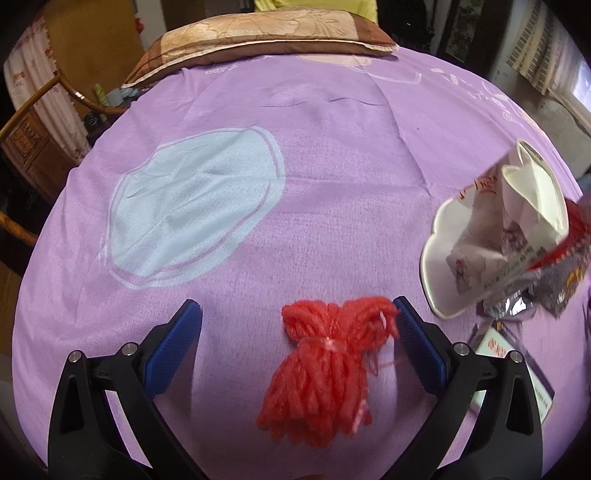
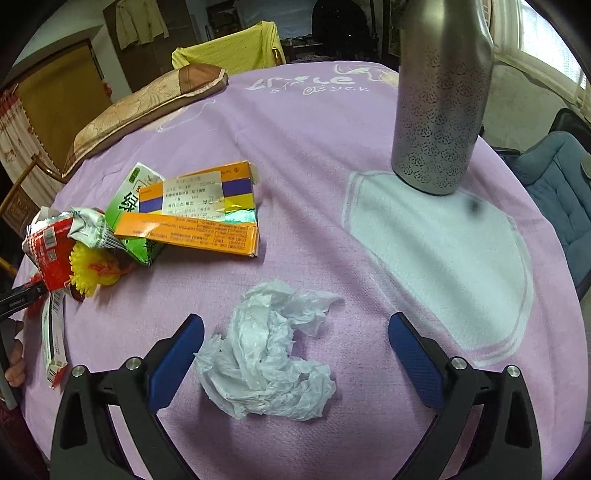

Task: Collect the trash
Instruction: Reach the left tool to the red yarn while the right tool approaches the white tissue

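Note:
My left gripper (image 1: 297, 314) is open over the purple cloth, and a tied bundle of red plastic netting (image 1: 325, 369) lies between its blue pads, nearer the right pad (image 1: 421, 350). A white dish (image 1: 480, 236) heaped with paper and foil wrappers stands at the right. My right gripper (image 2: 295, 328) is open around a crumpled white tissue (image 2: 271, 350) that lies on the cloth. Further left lie a flattened orange medicine box (image 2: 195, 218), a green packet (image 2: 129, 199), a red and silver wrapper (image 2: 55, 243) and a yellow spiky item (image 2: 92, 269).
A tall perforated metal bottle (image 2: 439, 96) stands at the back right on the cloth. A brown pillow (image 1: 266, 33) lies at the far edge. A wooden chair (image 1: 33, 122) is left of the table and a blue chair (image 2: 561, 188) is to the right.

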Demonstrator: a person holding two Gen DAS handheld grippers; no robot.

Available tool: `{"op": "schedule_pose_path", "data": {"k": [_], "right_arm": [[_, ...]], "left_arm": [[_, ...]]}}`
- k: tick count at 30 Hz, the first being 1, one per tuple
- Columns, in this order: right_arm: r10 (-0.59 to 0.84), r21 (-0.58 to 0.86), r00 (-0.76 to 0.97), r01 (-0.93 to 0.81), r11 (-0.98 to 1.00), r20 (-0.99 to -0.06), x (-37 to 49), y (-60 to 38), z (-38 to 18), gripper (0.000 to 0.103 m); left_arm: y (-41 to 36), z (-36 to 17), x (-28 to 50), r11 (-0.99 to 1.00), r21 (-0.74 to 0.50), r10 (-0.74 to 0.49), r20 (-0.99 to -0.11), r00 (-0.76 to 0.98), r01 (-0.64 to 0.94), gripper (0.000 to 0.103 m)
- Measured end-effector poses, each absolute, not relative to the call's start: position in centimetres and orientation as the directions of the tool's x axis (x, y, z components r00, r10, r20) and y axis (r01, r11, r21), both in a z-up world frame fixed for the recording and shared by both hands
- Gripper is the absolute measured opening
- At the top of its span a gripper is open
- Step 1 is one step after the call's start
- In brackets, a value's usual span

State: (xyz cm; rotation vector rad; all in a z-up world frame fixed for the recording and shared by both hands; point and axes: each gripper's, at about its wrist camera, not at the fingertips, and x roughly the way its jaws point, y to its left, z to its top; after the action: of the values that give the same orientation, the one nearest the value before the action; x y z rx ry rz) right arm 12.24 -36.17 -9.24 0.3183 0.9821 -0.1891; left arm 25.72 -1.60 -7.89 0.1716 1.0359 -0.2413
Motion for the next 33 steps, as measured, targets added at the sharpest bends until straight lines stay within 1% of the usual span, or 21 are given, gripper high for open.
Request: {"op": "schedule_pose_path", "data": {"k": [5,16,24,33], "right_arm": [[-0.026,0.16,0.535,0.298,0.941,-0.845,12.3,-36.0,-9.3,0.099],[-0.046,0.108,0.515,0.263,0.959,-0.856,12.9,-34.6,-9.3,0.099],[-0.063,0.055,0.53,0.205,0.977,-0.846,13.1,-33.2,-8.9,0.098],[-0.046,0.07,0.532,0.196,0.978,-0.846,13.3,-33.2,-8.9,0.097]], "left_arm": [[-0.6,-7.9,24.4,0.928,0.018,-0.171,-0.867,0.467,0.372,0.098],[-0.3,-7.8,24.3,0.936,0.022,-0.156,-0.868,0.472,0.351,0.098],[-0.5,-7.8,24.5,0.941,0.027,-0.144,-0.87,0.471,0.338,0.098],[-0.5,-7.8,24.5,0.941,0.027,-0.144,-0.87,0.471,0.337,0.098]]}}
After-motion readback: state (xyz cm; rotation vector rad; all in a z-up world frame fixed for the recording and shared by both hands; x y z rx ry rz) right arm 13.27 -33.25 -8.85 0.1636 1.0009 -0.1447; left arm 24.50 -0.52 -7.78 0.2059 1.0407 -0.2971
